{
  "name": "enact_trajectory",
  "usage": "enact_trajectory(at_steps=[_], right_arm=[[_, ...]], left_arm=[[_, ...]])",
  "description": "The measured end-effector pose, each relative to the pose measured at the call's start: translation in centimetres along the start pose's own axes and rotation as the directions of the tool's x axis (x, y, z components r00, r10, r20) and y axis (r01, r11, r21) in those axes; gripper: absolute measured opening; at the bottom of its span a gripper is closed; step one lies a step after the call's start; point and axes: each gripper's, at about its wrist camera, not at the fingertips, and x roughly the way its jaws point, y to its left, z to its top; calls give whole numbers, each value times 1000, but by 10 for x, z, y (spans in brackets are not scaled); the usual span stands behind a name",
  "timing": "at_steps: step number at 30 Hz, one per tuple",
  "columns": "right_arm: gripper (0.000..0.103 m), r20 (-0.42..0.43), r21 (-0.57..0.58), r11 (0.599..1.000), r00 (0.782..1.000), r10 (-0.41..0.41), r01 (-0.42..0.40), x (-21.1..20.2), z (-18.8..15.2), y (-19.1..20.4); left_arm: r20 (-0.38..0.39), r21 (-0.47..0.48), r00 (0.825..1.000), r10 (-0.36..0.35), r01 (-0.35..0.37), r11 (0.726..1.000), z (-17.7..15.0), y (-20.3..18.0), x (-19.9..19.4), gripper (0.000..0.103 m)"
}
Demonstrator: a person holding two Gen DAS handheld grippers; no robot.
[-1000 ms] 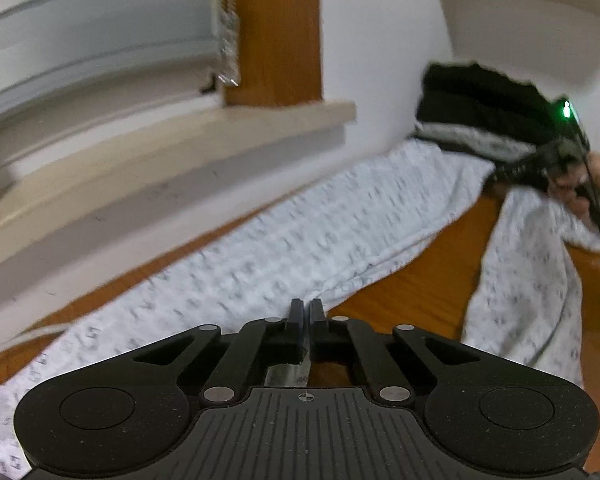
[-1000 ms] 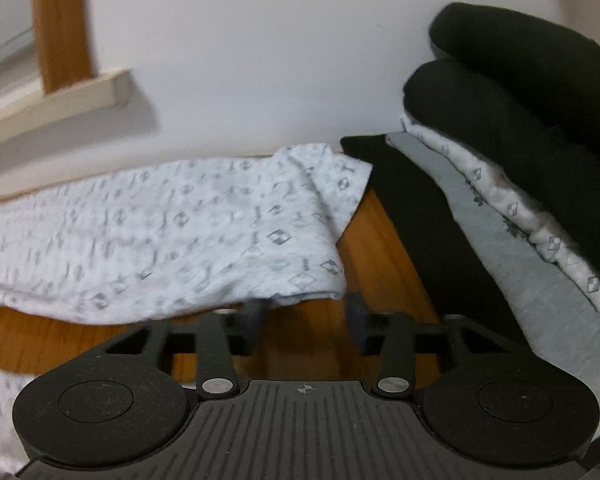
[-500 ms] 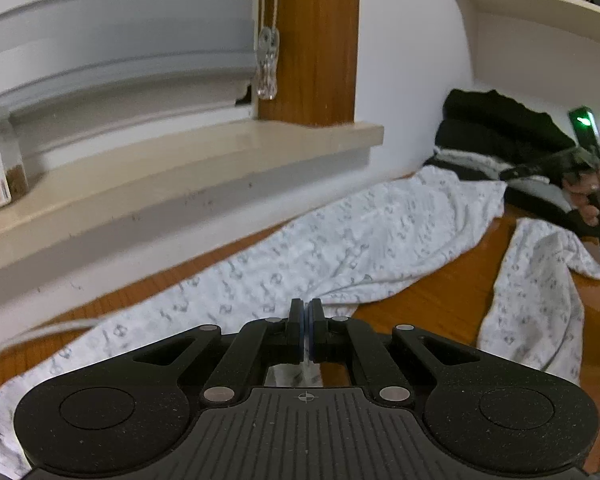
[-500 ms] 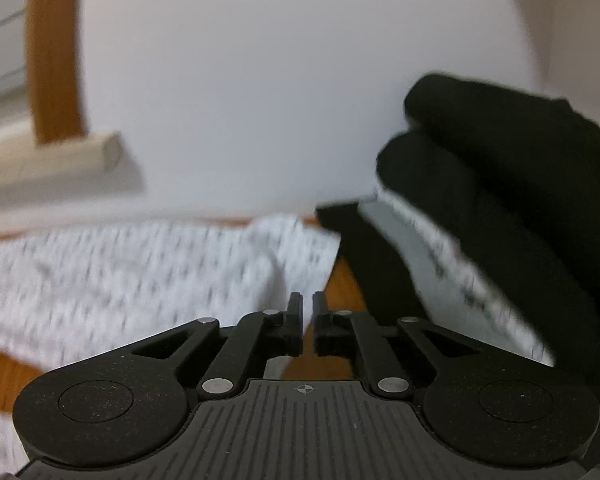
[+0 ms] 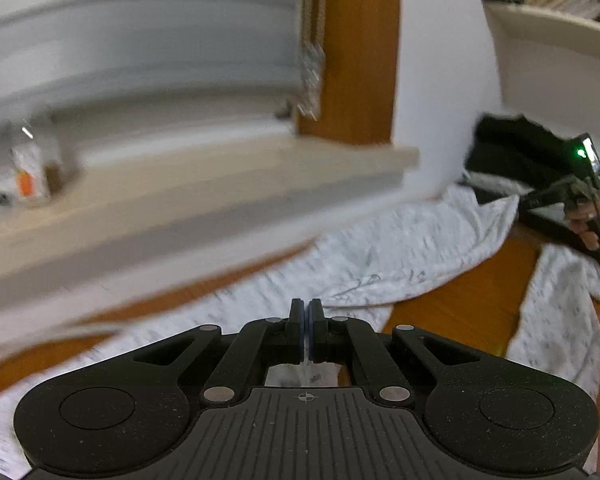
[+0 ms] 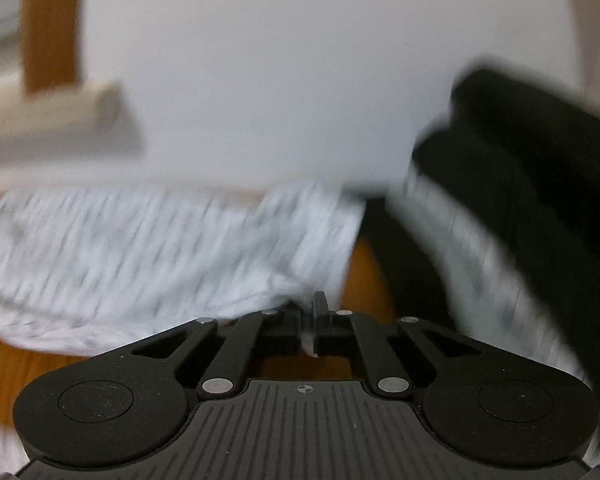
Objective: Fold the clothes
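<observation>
A white patterned garment [image 5: 380, 264] lies stretched across the wooden table [image 5: 460, 312]. My left gripper [image 5: 305, 308] is shut on its near edge, with cloth showing under the fingers. In the right wrist view the same white garment [image 6: 160, 248] runs to the left, blurred by motion, and my right gripper [image 6: 310, 304] is shut on its end, a bit of cloth pinched between the fingers. From the left wrist view the right gripper [image 5: 540, 200] appears at the far right, held by a hand [image 5: 596, 220], gripping the garment's far end.
A pile of black and white folded clothes [image 6: 520, 208] sits at the right against the white wall. A window sill [image 5: 220, 196] with a small jar [image 5: 32, 172] runs along the back left. A shelf with books [image 5: 560, 12] hangs above the pile [image 5: 512, 152].
My right gripper went from open to shut on the garment's end. Both grippers have risen, lifting the cloth's edges; the left stayed shut on the garment throughout.
</observation>
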Motion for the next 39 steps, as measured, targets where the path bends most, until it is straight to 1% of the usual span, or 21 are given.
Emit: enact_trajectory(at_steps=[2, 5, 7, 10, 12, 13, 15, 16, 17, 18, 19, 20, 22, 24, 27, 30, 33, 34, 37, 38, 39], right_arm=[[6, 79, -21, 998, 996, -50, 52, -9, 17, 1], [6, 197, -44, 990, 973, -121, 132, -22, 42, 2], [6, 276, -54, 981, 947, -164, 186, -31, 58, 3], [6, 383, -62, 963, 897, -221, 263, -44, 81, 4], [6, 341, -97, 956, 912, -229, 276, -48, 61, -9], [6, 296, -112, 955, 927, -232, 275, -48, 49, -17], [9, 169, -143, 957, 959, -226, 251, -46, 18, -34], [18, 107, -153, 960, 970, -219, 234, -45, 4, -43], [24, 59, -143, 970, 980, -190, 197, -48, -8, -50], [26, 12, -130, 979, 987, -160, 160, -50, -19, -58], [33, -31, -115, 986, 991, -128, 123, -53, -30, -65], [41, -42, -92, 992, 995, -94, 90, -58, -34, -69], [48, -30, -57, 997, 998, -47, 45, -67, -34, -70], [50, -9, -26, 1000, 1000, -10, 10, -69, -26, -66], [53, 23, 9, 998, 998, 57, -57, -65, -21, -47], [53, 43, 24, 989, 989, 142, -143, -48, -18, -14], [53, 61, 9, 976, 974, 216, -217, -40, -25, 23], [55, 66, -11, 971, 969, 240, -240, -41, -28, 36], [57, 71, -59, 959, 957, 282, -278, -36, -41, 63], [57, 67, -64, 957, 956, 287, -283, -32, -43, 67], [57, 58, -62, 958, 957, 285, -282, -28, -46, 70]], left_arm=[[46, -11, 999, 15, -15, 1000, 13, 6, -14, 2], [99, -7, 995, 11, -11, 1000, 32, 6, -33, 2], [123, 20, 992, 2, -4, 1000, 39, -4, -42, 2], [109, 62, 992, -57, 50, 997, 36, -26, -45, 2], [42, 74, 990, -131, 128, 989, 24, -42, -37, 2], [5, 77, 986, -169, 169, 983, 17, -50, -32, 2], [-70, 79, 972, -225, 230, 970, 1, -68, -20, 2], [-107, 81, 962, -250, 259, 962, -6, -76, -14, 2], [-143, 82, 951, -275, 288, 954, -13, -83, -9, 2], [-159, 84, 946, -284, 300, 950, -16, -86, -7, 4], [-164, 87, 944, -285, 302, 949, -17, -88, -6, 4], [-158, 85, 947, -281, 297, 951, -16, -87, -7, 5], [-134, 72, 955, -264, 275, 959, -9, -79, -12, 12], [-109, 55, 967, -232, 239, 970, -3, -67, -13, 17], [-118, 29, 983, -140, 144, 989, -5, -37, -6, 20], [-144, -1, 989, -35, 35, 999, -14, -2, -5, 20], [-153, -45, 986, 64, -71, 996, -24, 41, -20, 20], [-156, -60, 983, 96, -107, 993, -27, 55, -25, 24], [-168, -94, 965, 203, -221, 971, -31, 100, -41, 32], [-167, -97, 958, 232, -250, 963, -31, 114, -46, 34], [-165, -97, 953, 255, -273, 957, -30, 127, -50, 38]])
